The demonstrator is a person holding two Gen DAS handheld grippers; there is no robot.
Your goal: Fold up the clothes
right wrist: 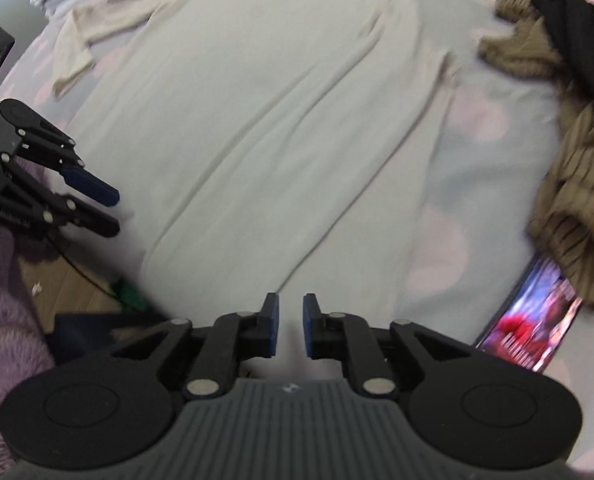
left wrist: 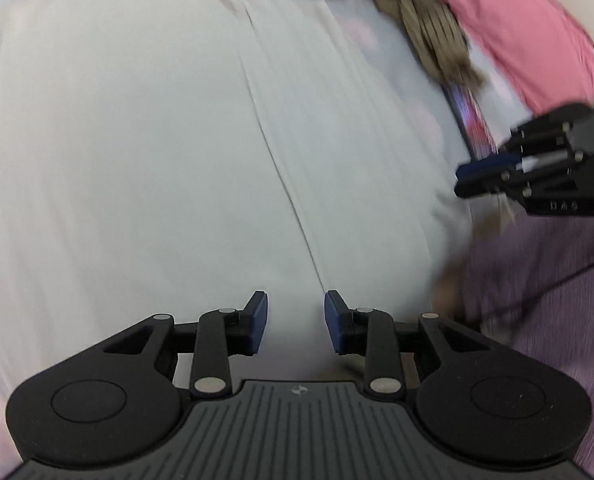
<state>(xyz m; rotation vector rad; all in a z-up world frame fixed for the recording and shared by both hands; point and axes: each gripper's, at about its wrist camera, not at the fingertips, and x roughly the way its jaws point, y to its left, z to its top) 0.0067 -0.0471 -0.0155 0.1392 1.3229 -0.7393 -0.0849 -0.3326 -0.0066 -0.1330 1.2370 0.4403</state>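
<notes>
Hovering both grippers, left [left wrist: 295,322] and right [right wrist: 290,326], released over the half-folded shirt [right wrist: 257,120] mid-frame; more folds I'm judging remaining.

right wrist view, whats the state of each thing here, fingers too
white garment: spread flat, one side folded over, long creases
left gripper: fingers apart, nothing between them
right gripper: fingers slightly apart, empty
brown ribbed garment: crumpled in a heap
black garment: draped over the brown one
phone: screen lit, partly under the brown garment
</notes>
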